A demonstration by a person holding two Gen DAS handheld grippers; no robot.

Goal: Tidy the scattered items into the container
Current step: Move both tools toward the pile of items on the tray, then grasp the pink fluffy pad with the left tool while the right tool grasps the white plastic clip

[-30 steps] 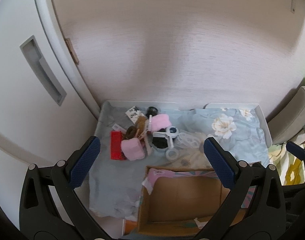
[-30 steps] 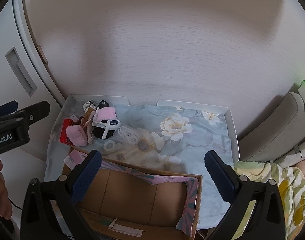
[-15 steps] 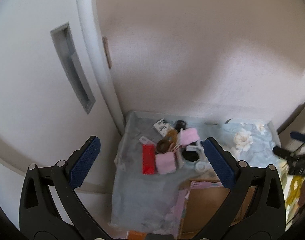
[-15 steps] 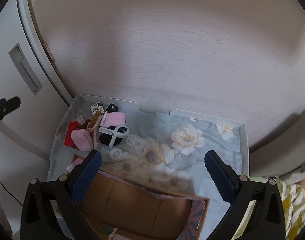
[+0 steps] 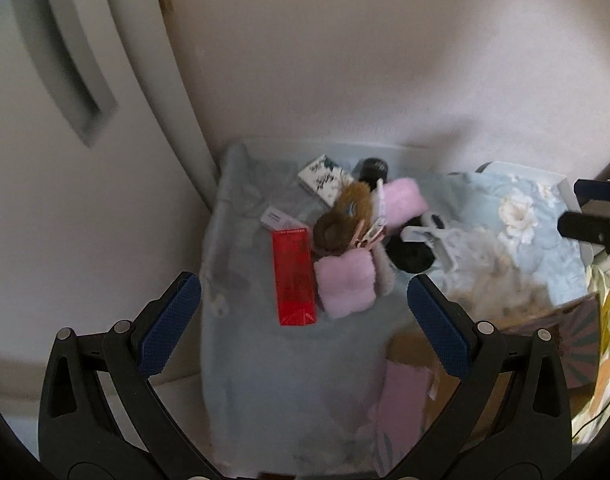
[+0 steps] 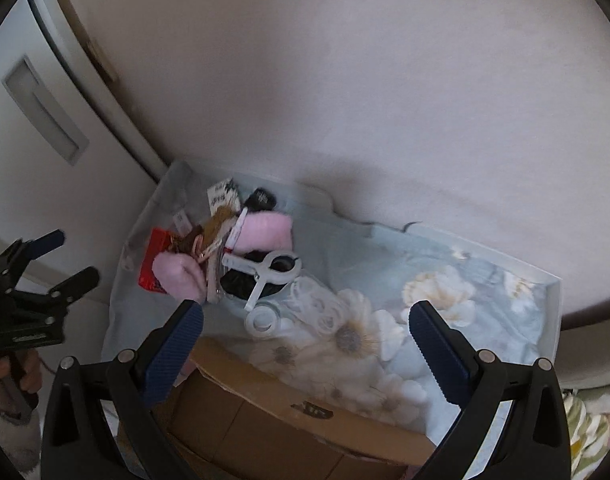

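A heap of small items lies on a pale blue floral cloth (image 5: 265, 360) (image 6: 445, 312): a red box (image 5: 293, 276) (image 6: 151, 264), two pink fluffy pieces (image 5: 347, 284) (image 6: 265, 230), a brown furry item (image 5: 345, 216), a white printed box (image 5: 324, 178), a black round object (image 5: 411, 254) (image 6: 241, 284), a white plastic clip (image 6: 271, 270) and clear rings (image 6: 321, 312). The cardboard box (image 5: 465, 380) (image 6: 289, 420) sits at the near edge. My left gripper (image 5: 303, 322) hovers open above the red box. My right gripper (image 6: 305, 344) is open over the box's far rim.
A white wall stands behind the cloth and a white door with a recessed handle (image 5: 65, 68) (image 6: 45, 112) at the left. A white tray edge (image 6: 557, 308) borders the cloth on the right. A hand (image 6: 9, 376) holds the left gripper. Patterned bedding (image 5: 609, 320) lies right.
Both grippers moved left and closer to the heap; the left view has swung from the cardboard box toward the red box and pink pieces. Both stayed open.
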